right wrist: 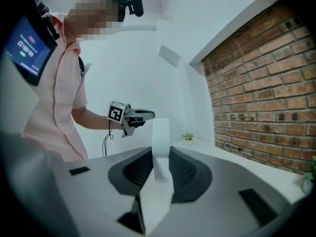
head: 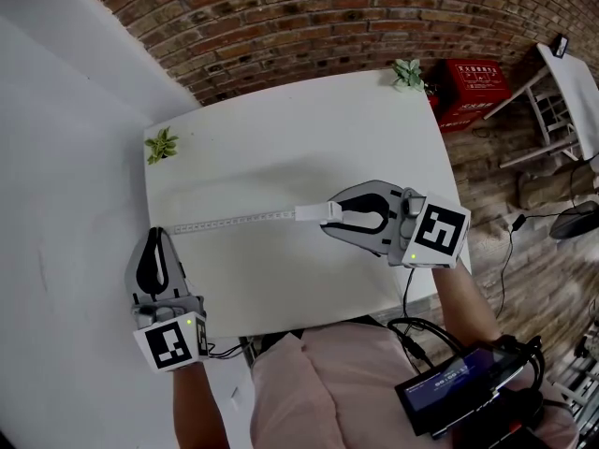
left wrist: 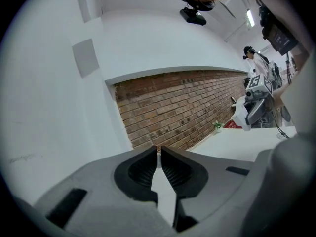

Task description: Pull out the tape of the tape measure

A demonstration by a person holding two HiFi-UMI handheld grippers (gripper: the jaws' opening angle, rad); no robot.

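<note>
In the head view my right gripper is shut on the white tape measure case over the middle of the white table. From the case the pale tape runs left across the table to the tips of my left gripper, which sits at the table's left edge. In the left gripper view the jaws of the left gripper are pinched on a thin white strip, the tape's end. The right gripper view shows the case upright between the pads of the right gripper, with the left gripper far behind.
Two small green plants stand at the table's far corners. A brick wall runs behind the table. A red crate and a white chair stand on the floor at the right, with cables near them.
</note>
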